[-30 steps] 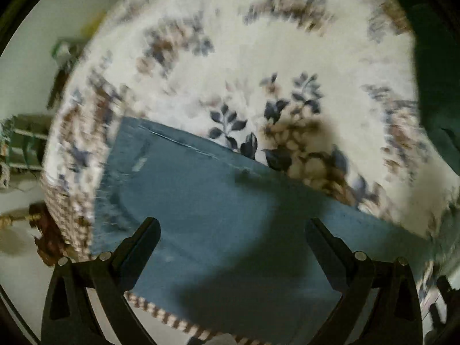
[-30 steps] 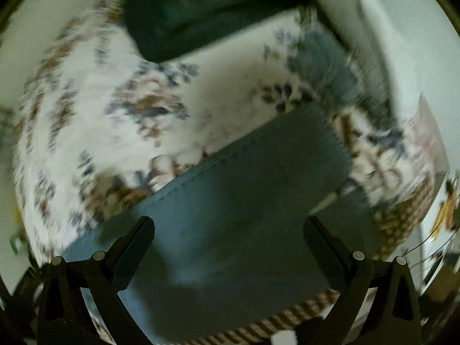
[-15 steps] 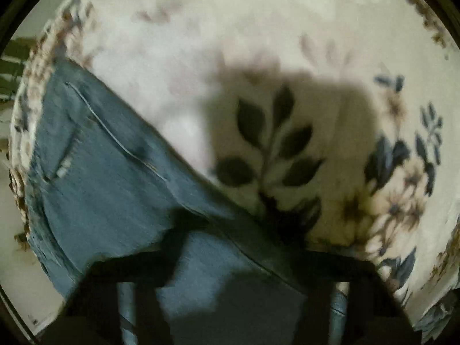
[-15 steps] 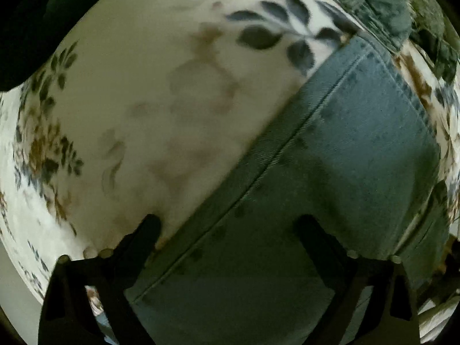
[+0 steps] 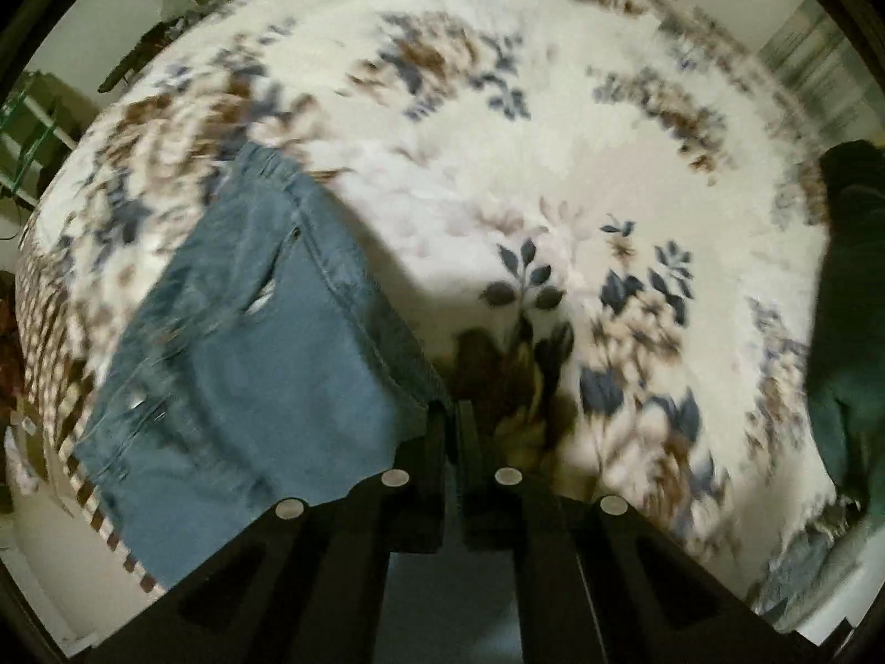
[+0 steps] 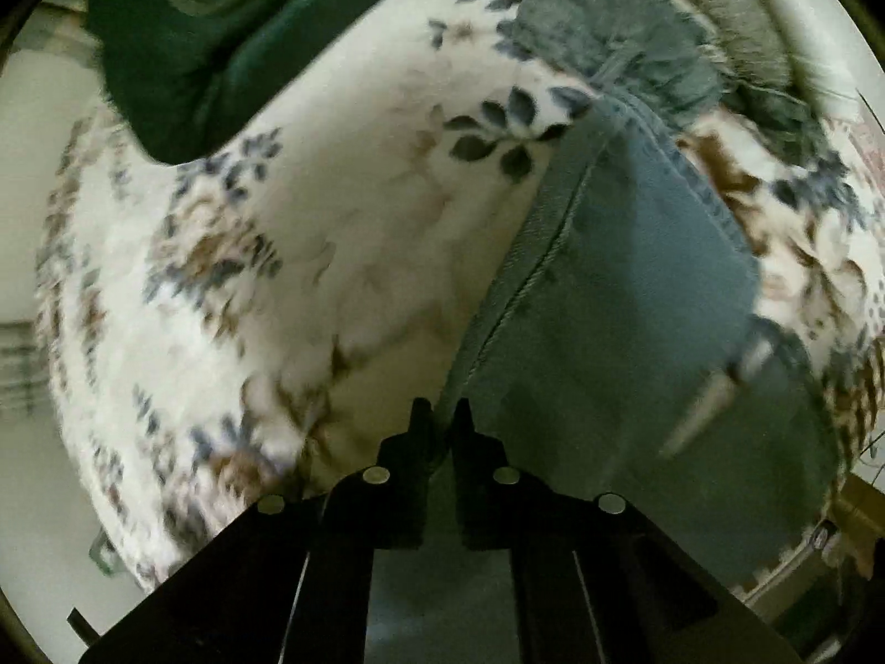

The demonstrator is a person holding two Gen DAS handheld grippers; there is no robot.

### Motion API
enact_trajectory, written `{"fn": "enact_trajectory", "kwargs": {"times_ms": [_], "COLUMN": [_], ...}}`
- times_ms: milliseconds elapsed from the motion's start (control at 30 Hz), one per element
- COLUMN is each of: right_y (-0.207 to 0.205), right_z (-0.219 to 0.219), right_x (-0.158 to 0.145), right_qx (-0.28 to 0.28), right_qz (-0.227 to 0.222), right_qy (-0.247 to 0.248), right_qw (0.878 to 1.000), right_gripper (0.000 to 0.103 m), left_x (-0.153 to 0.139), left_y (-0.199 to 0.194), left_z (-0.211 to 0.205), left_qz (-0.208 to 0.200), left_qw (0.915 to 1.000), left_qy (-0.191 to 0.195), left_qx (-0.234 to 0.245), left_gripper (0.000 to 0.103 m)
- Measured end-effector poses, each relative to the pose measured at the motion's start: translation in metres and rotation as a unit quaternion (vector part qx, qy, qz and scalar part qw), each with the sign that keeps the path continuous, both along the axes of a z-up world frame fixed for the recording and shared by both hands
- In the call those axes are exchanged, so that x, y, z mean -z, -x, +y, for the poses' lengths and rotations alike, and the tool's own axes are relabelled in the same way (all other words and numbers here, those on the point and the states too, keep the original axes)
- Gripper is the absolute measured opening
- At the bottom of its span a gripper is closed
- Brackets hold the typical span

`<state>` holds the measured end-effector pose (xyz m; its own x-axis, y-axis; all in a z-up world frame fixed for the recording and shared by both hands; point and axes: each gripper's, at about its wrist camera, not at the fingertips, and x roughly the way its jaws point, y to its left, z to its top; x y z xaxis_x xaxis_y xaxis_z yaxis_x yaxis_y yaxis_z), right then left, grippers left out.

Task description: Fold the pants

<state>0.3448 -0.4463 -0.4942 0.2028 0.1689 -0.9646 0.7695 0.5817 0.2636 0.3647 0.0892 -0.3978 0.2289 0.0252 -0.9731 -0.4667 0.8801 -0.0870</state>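
Note:
Blue denim pants (image 5: 249, 365) lie on a white floral bedspread (image 5: 553, 177). My left gripper (image 5: 451, 415) is shut on the pants' seamed edge and holds that edge raised off the bed. In the right wrist view the pants (image 6: 625, 299) stretch away up and to the right. My right gripper (image 6: 441, 412) is shut on their seamed edge, which is lifted too. The cloth hangs between the two grips.
A dark green garment (image 6: 221, 39) lies at the far side of the bedspread (image 6: 343, 232); it also shows in the left wrist view (image 5: 846, 332). A grey fuzzy cloth (image 6: 603, 39) lies beyond the pants. The bed edge has a checked brown border (image 5: 50, 332).
Both grippers were open over the flat pants, dropped onto the seam edge, closed on it and lifted it off the bedspread.

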Motion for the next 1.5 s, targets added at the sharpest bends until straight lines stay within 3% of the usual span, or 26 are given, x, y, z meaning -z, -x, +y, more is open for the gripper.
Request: {"fn": "enact_trajectory", "kwargs": {"times_ms": [100,167,200,267,300,367,467,567,667,700,733,800,833,867,900,1033,1233,1267,1300,1400,1500], "right_y": [0.055,0.093,0.112,0.161,0.177,0.207,0.232,0.247,0.265,0.276,0.283,0.301,0.309,0.317,0.322,0.329,0.313,0.311,0.311,0.307,0.320], "right_z": [0.004,0.002,0.008,-0.010,-0.009,-0.009,-0.005,-0.008,-0.021,-0.031,-0.040,-0.063,-0.076,-0.091,-0.103,-0.150,-0.189,-0.188,-0.186,-0.176,-0.174], "right_x": [-0.024,-0.033,-0.031,-0.037,-0.031,-0.017,0.013,0.039,0.053,0.051,0.047,0.036,0.032,0.030,0.029,0.041,0.075,0.078,0.077,0.069,0.045], "right_qx": [-0.021,-0.029,-0.034,-0.037,-0.039,-0.039,-0.053,-0.075,-0.080,-0.069,-0.057,-0.020,0.002,0.026,0.045,0.111,0.102,0.095,0.085,0.045,0.033], "right_qz": [-0.014,-0.010,-0.005,0.003,0.009,0.024,0.044,0.053,0.070,0.054,0.038,0.003,-0.017,-0.030,-0.038,-0.049,-0.018,-0.023,-0.037,-0.045,-0.071], "right_qy": [0.001,0.001,0.001,-0.002,-0.003,-0.005,0.001,-0.015,-0.047,-0.063,-0.069,-0.074,-0.077,-0.075,-0.074,-0.055,-0.045,-0.048,-0.044,-0.017,0.020], "right_qw": [1.000,1.000,0.999,0.999,0.999,0.999,0.998,0.996,0.993,0.994,0.995,0.997,0.997,0.996,0.996,0.991,0.994,0.994,0.995,0.998,0.997], "right_gripper": [0.006,0.006,0.006,0.006,0.006,0.006,0.006,0.006,0.019,0.032,0.043,0.053,0.055,0.055,0.056,0.056,0.056,0.056,0.047,0.003,0.003], "left_x": [-0.028,-0.021,-0.021,0.014,0.026,0.062,0.111,0.136,0.131,0.127,0.122,0.112,0.107,0.104,0.101,0.105,0.114,0.116,0.118,0.123,0.123], "left_y": [0.057,0.091,0.128,0.142,0.164,0.172,0.191,0.196,0.199,0.200,0.201,0.203,0.201,0.201,0.200,0.191,0.176,0.175,0.174,0.176,0.179], "left_z": [0.000,-0.001,0.002,0.014,0.018,0.024,0.029,0.032,0.029,0.027,0.024,0.021,0.018,0.015,0.010,-0.002,-0.022,-0.026,-0.030,-0.043,-0.054], "left_qz": [-0.018,-0.017,-0.009,0.007,0.020,0.046,0.078,0.091,0.078,0.073,0.069,0.062,0.055,0.052,0.051,0.061,0.078,0.086,0.091,0.107,0.116], "left_qw": [0.9998,0.9998,0.9998,0.9995,0.9990,0.9974,0.9941,0.9923,0.9933,0.9937,0.9942,0.9948,0.9955,0.9959,0.9963,0.9970,0.9964,0.9955,0.9949,0.9923,0.9903], "left_qy": [0.004,0.009,0.010,0.015,0.017,0.023,0.034,0.038,0.037,0.036,0.036,0.035,0.034,0.030,0.024,0.012,-0.033,-0.039,-0.040,-0.053,-0.064], "left_qx": [0.001,-0.007,-0.016,-0.026,-0.035,-0.051,-0.067,-0.076,-0.077,-0.076,-0.074,-0.073,-0.069,-0.067,-0.065,-0.047,0.003,0.012,0.019,0.034,0.041], "left_gripper": [0.001,0.001,0.001,0.001,0.001,0.001,0.002,0.006,0.006,0.007,0.009,0.038,0.047,0.066,0.074,0.075,0.075,0.075,0.075,0.075,0.075]}}
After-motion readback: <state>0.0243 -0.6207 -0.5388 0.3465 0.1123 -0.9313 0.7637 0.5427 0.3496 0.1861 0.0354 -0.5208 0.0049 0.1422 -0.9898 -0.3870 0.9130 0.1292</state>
